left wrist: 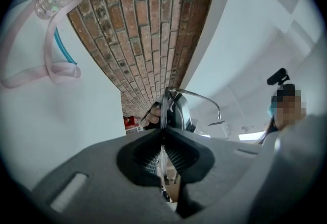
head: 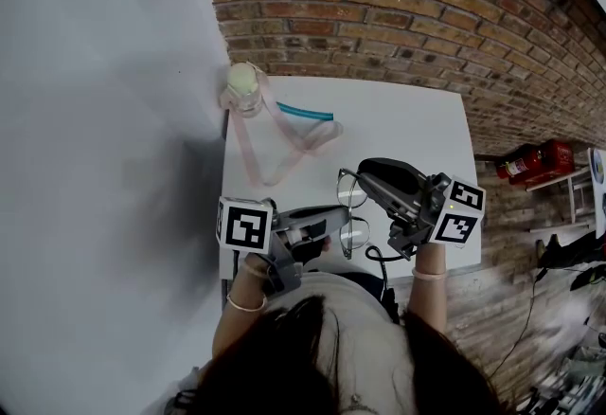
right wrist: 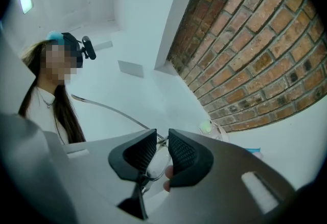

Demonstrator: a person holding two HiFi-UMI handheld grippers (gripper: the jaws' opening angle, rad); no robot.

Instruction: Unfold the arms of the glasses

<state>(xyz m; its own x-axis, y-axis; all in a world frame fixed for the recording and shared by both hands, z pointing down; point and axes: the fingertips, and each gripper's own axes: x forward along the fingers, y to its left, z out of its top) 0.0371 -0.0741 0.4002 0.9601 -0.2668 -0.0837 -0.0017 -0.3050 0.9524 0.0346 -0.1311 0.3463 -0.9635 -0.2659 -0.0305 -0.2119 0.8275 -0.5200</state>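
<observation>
- White table, far edge vs. brick wall.
- Small clear btl w/ pale green cap, upright at table's far-L corner.
- Pink strap attached to btl, looped across tabletop.
- Teal stick flat, just R of btl, touching strap's end.
- Red obj on floor, R of table; I can't ID it.

Well right of the bottle: bare table, open for passing. Just right of it and nearer: blocked by looped pink strap and teal straw. Behind it: brick wall. Well nearer: glasses.
</observation>
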